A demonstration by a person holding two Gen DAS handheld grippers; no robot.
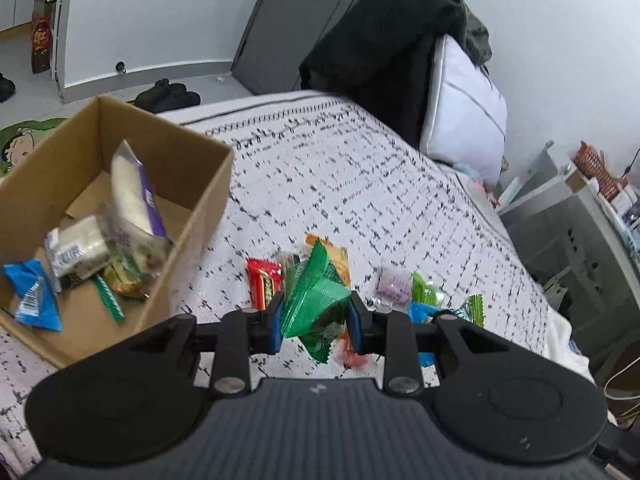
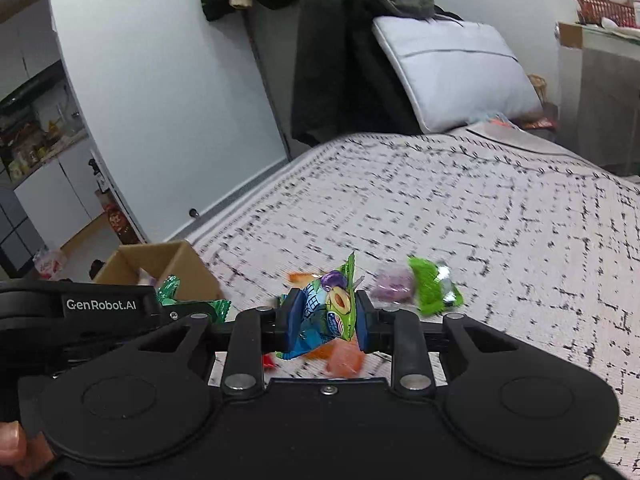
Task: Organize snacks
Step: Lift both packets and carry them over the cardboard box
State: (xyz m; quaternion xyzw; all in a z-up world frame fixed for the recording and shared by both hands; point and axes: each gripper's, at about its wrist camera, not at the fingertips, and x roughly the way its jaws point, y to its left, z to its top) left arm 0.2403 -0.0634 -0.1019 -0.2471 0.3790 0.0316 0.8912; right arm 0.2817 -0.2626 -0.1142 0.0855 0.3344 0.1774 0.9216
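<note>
A bed [image 2: 440, 208] with a black-flecked white cover fills the room. A pillow [image 2: 452, 68] and dark clothing [image 2: 336, 60] lean at its head. Walls [image 2: 160, 80] are white.

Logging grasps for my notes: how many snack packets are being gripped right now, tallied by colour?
Green packet, in the left gripper: 1
Blue-and-green plum packet, in the right gripper: 1
Total: 2

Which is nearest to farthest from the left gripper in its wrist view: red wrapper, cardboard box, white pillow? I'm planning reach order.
1. Red snack wrapper: on the bedspread, just left of the left gripper.
2. Brown cardboard box: farther left.
3. White pillow: far right, at the bed's head.
</note>
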